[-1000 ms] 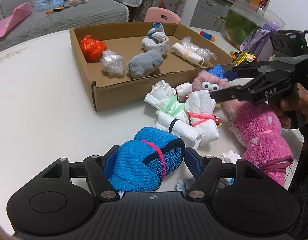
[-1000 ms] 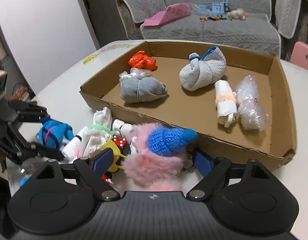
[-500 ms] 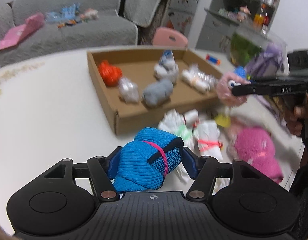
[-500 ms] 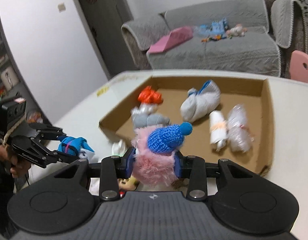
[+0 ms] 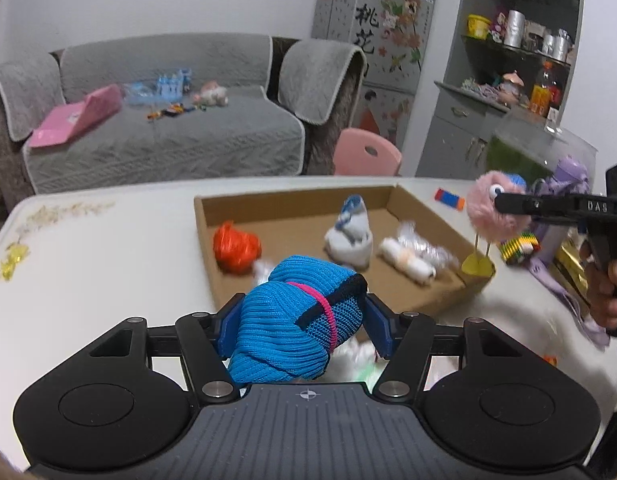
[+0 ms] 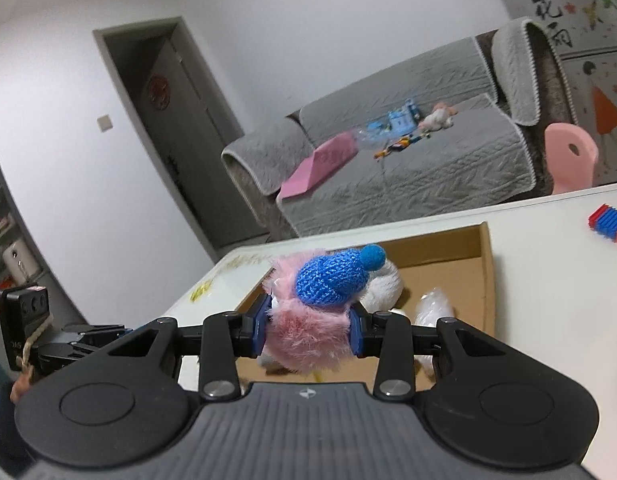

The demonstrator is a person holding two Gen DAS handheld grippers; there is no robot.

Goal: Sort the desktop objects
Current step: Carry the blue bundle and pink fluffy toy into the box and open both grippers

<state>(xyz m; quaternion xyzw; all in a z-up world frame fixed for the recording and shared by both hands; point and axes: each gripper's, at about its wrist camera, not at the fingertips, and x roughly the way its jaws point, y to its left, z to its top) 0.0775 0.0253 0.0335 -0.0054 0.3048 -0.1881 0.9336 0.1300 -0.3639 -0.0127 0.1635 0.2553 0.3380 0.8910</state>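
Left gripper (image 5: 302, 322) clamped on a rolled blue knit sock (image 5: 298, 320) bound with a pink band, both blue pads pressing its sides, raised above the near edge of the cardboard box (image 5: 428, 216). Right gripper (image 6: 308, 326) squeezed narrow on a pink fuzzy toy (image 6: 304, 336) wearing a blue knit cap (image 6: 334, 280), lifted clear of the white desk (image 5: 100, 264); in the left view, same toy (image 5: 492, 212) seen at the right gripper's tip (image 5: 502, 202), over the box's right corner, with thin yellow legs dangling down.

Inside the box: 1 orange crumpled bag (image 5: 235, 246) at the left, 1 white-and-blue sock bundle (image 5: 350, 234) in the middle, 1 plastic-wrapped white roll (image 5: 412, 254) to its right. White rolled bundles partly visible beneath the blue sock, blurred. Person's hand (image 5: 604, 292) on the right gripper's handle.
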